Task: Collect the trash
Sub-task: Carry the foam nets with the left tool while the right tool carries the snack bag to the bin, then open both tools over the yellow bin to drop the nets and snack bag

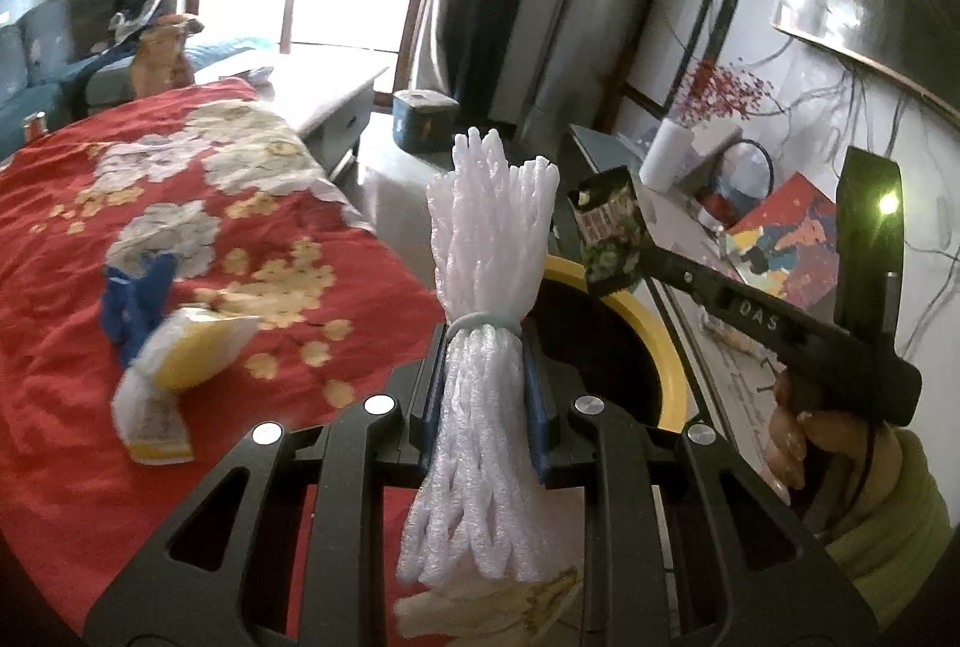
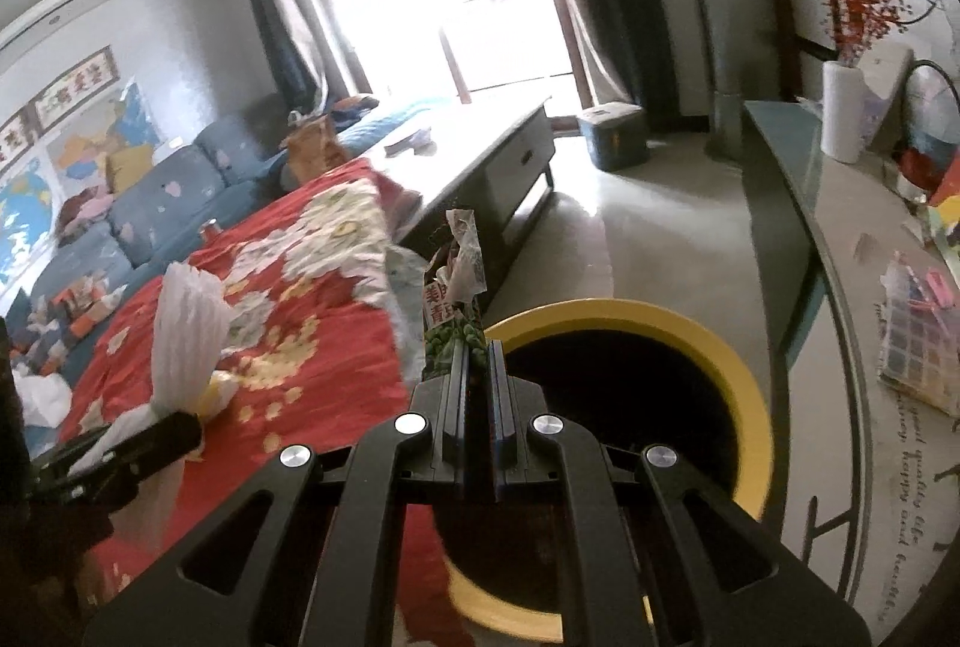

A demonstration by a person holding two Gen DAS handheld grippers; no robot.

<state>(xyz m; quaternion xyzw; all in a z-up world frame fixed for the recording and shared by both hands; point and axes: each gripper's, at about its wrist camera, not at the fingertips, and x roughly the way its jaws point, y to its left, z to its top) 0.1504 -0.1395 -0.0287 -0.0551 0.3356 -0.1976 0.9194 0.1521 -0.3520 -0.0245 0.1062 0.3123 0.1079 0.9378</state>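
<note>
Left wrist view, white foam net (image 1: pixel 480 347) pinched upright between left jaws, right jaws clamping green snack wrapper (image 2: pixel 456 311).

Two hand-held grippers — the left hand-held gripper (image 1: pixel 486 347) and the right hand-held gripper (image 2: pixel 477 365). One white foam net bundle (image 1: pixel 486 251), one green snack packet (image 2: pixel 456 311), one yellow-rimmed bin (image 2: pixel 738 365). On the red floral cloth (image 1: pixel 72 287), near its right edge — one blue wrapper (image 1: pixel 135 302) and one yellow-and-white packet (image 1: pixel 174 371).

A white foam net (image 1: pixel 480 299) is clamped; beside the claw, a red floral-patterned cloth (image 1: pixel 180 227) and yellow-rimmed bin (image 2: pixel 690 329) are seen.
</note>
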